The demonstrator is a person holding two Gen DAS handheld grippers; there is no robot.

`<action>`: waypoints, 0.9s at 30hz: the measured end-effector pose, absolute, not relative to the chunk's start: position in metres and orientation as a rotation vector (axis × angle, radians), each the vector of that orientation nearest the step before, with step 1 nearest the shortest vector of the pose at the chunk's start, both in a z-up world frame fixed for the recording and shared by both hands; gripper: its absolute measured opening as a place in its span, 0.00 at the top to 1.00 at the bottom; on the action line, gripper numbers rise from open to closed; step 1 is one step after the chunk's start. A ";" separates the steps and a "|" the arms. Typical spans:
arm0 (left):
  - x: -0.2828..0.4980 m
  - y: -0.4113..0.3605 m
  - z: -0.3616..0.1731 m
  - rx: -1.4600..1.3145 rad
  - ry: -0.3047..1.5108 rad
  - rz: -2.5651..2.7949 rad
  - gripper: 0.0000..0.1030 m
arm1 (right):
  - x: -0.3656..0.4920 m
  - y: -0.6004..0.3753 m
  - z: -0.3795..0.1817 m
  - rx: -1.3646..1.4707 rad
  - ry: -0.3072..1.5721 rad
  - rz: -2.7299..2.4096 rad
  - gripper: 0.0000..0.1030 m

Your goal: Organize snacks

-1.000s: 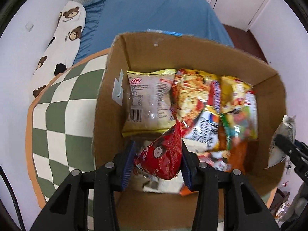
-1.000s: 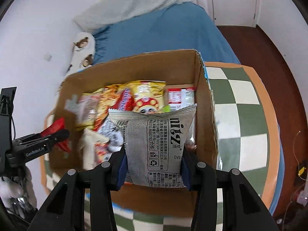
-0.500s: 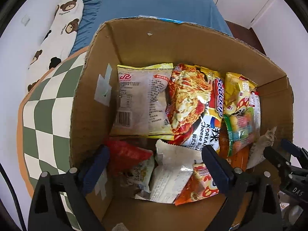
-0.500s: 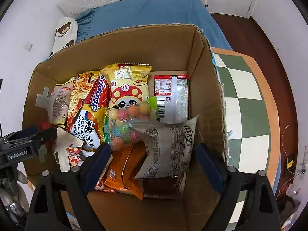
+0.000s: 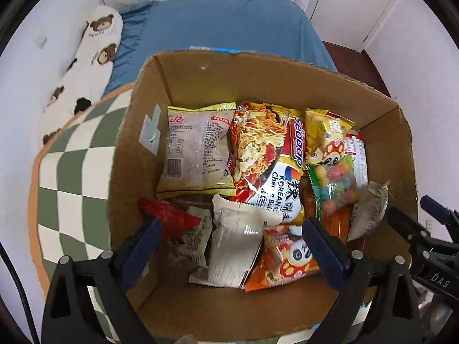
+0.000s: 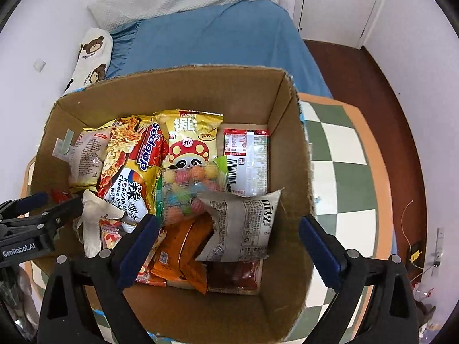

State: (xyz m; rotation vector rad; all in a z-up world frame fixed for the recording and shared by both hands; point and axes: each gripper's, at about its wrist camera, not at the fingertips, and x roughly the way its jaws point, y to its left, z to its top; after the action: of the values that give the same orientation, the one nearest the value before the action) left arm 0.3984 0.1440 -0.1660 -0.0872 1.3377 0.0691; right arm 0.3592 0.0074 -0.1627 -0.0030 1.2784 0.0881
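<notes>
Cardboard box (image 6: 289, 149), one, open-topped, standing on a green-and-cream checkered tabletop (image 6: 344, 172) beside a bed with a blue sheet (image 6: 218, 37). Contents, all lying loose and overlapping inside the box: one pale yellow-edged snack bag (image 5: 195, 154) at the left wall; one Sedaap Korean cheese noodle packet (image 5: 266, 160) in the middle; one yellow mushroom-panda bag (image 6: 192, 140); one red-and-white packet (image 6: 246, 160) against the right wall; one clear bag of coloured candy balls (image 6: 186, 189); one grey newsprint-pattern bag (image 6: 243, 226), crumpled, at the near right; one red bag (image 5: 166, 215) at the near left corner; one white bag (image 5: 235, 243); one orange panda bag (image 5: 287, 261); one plain orange bag (image 6: 183, 255). Some further packets show only as slivers beneath, so the count is a minimum. Left gripper (image 5: 229, 246): spread wide, holding nothing, poised over the near left of the box. Right gripper (image 6: 226, 246): likewise spread wide and empty, over the near right. Risks, as judged: the grey bag leans on its neighbours and could slide or tip; the pile is disorderly, so a gripper reaching in could snag a neighbouring packet or crush the noodles; both grippers work close together and could collide.
</notes>
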 end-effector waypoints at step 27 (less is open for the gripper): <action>0.214 0.097 -0.020 -0.055 0.967 0.034 0.03 | 0.164 -0.028 -0.004 0.009 0.930 0.107 0.02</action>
State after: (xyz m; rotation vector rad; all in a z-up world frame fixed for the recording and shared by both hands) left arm 0.2143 0.0966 -0.0197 -0.0552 0.9666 0.0340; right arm 0.1636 -0.0281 -0.0038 0.0089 0.9304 0.1065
